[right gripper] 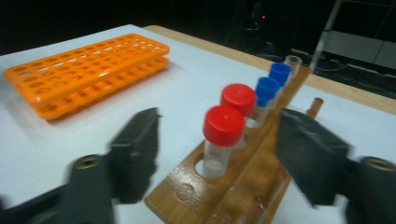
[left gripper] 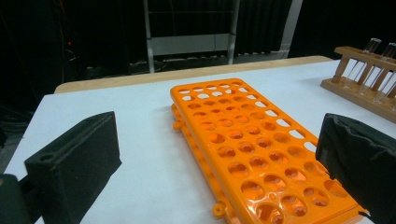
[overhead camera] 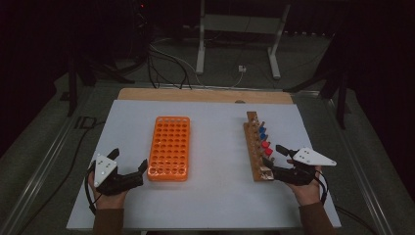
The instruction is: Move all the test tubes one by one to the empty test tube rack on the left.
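reaching toward the near end of the wooden rack (right gripper: 261,154), the right gripper (right gripper: 217,154) is spread around the nearest red-capped tube (right gripper: 223,140) without touching it; closing on it is judged next. the left gripper (left gripper: 210,163) is held released by the orange tray (left gripper: 252,149).

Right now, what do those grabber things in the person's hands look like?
Each hand holds a black grabber with two chunky black jaws, squared off like blocks. The left gripper and the right gripper each carry a pale grey three-cornered plate with small dark dots on top. A black cable trails from each one. The person wears brown sleeves.
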Demonstrator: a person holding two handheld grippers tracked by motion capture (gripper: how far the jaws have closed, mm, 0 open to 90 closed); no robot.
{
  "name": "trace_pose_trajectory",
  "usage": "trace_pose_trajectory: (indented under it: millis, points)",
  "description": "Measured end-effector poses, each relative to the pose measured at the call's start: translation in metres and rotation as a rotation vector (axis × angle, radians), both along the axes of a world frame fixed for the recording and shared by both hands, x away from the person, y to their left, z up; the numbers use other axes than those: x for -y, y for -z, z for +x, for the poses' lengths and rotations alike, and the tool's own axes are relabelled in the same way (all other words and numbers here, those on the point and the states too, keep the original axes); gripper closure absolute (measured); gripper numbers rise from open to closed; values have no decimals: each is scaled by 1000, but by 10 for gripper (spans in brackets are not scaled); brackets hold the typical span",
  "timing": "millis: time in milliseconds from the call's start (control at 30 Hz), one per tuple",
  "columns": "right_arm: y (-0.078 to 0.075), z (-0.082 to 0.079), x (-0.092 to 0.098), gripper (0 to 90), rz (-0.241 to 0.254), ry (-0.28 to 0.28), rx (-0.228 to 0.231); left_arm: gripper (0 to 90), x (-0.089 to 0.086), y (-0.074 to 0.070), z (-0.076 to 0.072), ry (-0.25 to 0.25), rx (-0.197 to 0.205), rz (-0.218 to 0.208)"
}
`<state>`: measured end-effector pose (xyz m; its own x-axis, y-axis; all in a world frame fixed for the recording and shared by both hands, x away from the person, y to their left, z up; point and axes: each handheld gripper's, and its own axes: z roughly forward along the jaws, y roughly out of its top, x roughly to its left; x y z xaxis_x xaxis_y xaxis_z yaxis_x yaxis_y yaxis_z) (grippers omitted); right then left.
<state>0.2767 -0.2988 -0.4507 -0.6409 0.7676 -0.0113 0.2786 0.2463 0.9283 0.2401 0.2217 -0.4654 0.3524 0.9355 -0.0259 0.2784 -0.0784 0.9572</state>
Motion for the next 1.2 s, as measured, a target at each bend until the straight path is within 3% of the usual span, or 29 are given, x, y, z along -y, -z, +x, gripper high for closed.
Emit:
trace_pose_trajectory:
  millis: [267,400,700,900,1200]
  points:
    - [-1,5,-6,639,-56,3,-33,4,1,1,1,-1,-8,4]
    - [-1,8,-7,687,-63,-1,-43,5,2,2,1,-1,-10,7]
    - [1,15,-12,694,-84,15,-75,4,3,2,1,4,-10,14]
    - [0,13,-12,704,-94,16,-67,4,4,2,1,9,-15,18]
    - [-13,9,-9,707,-69,22,-39,4,6,2,2,17,-18,17]
